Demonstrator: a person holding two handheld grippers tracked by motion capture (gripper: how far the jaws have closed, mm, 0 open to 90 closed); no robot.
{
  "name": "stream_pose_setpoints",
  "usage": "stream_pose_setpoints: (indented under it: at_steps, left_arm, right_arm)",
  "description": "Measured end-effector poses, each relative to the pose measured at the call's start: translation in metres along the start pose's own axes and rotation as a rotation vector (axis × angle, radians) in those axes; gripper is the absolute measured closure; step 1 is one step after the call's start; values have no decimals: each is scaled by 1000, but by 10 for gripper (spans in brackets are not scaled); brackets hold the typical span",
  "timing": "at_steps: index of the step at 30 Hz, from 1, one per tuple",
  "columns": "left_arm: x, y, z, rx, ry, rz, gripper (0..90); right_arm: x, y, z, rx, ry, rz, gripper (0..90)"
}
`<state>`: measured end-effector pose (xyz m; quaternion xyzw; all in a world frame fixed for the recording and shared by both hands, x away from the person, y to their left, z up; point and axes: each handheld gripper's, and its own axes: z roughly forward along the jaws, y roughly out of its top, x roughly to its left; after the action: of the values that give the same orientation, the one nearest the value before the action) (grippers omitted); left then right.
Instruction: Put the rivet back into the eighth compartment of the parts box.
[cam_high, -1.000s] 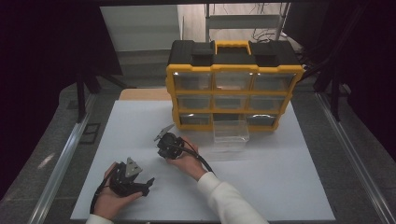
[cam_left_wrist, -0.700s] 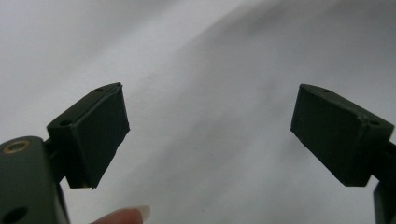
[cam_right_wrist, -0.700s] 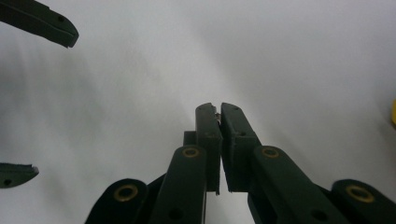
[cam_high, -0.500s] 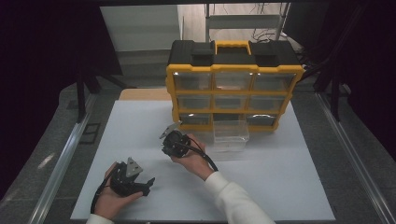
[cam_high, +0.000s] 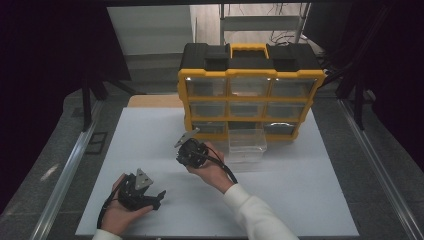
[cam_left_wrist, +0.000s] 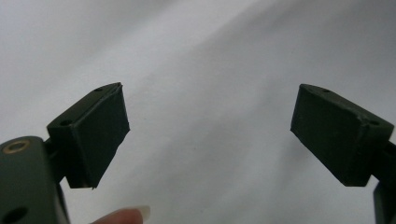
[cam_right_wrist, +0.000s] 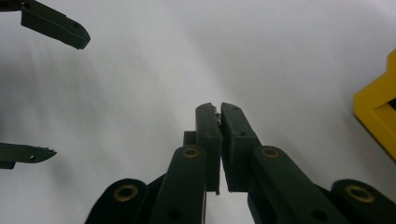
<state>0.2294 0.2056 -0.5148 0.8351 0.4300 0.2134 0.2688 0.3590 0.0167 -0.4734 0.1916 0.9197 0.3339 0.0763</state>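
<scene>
My left gripper (cam_high: 151, 198) rests in a hand near the front left of the white table top. Its jaws are open, and in the left gripper view the pads (cam_left_wrist: 95, 133) stand wide apart over bare white surface (cam_left_wrist: 210, 70). A hand holds my right gripper (cam_high: 185, 156) above the middle of the table, in front of the yellow and black drawer organizer (cam_high: 250, 95). In the right gripper view its jaws (cam_right_wrist: 218, 112) are shut, with a tiny pale sliver at the tips that I cannot identify. That view also has the left gripper's open jaws (cam_right_wrist: 56, 25) at its left edge.
A clear drawer (cam_high: 246, 146) lies pulled out on the table in front of the organizer's bottom row. The organizer's yellow corner (cam_right_wrist: 378, 107) shows at the right of the right gripper view. Metal rails (cam_high: 70, 165) border the table.
The right gripper has risen and drifted a little right, toward the organizer. The left gripper has stayed where it was.
</scene>
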Motion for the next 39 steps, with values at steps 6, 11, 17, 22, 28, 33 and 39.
stream_pose_setpoints:
  at_steps: [6, 11, 17, 22, 28, 33, 39]
  left_arm:
    - [0, 0, 0, 0, 1, 1, 116]
    - [-1, 0, -1, -2, 2, 2, 116]
    - [-1, 0, 0, 2, 2, 4, 116]
    - [-1, 0, 0, 2, 2, 5, 117]
    - [-1, 1, 0, 0, 3, 7, 117]
    - [-1, 1, -1, -2, 4, 2, 116]
    - [-2, 1, 1, 3, 3, 7, 117]
  right_arm:
    - [-2, -1, -8, -10, -8, 1, 863]
    - [-4, -4, -14, -20, -14, 5, 863]
    - [-8, -9, -24, -34, -23, 12, 863]
    - [-10, -12, -32, -45, -29, 20, 863]
    - [-15, -19, -42, -56, -44, 26, 863]
    - [-20, -25, -51, -64, -58, 42, 863]
    - [-24, -30, -58, -75, -65, 58, 863]
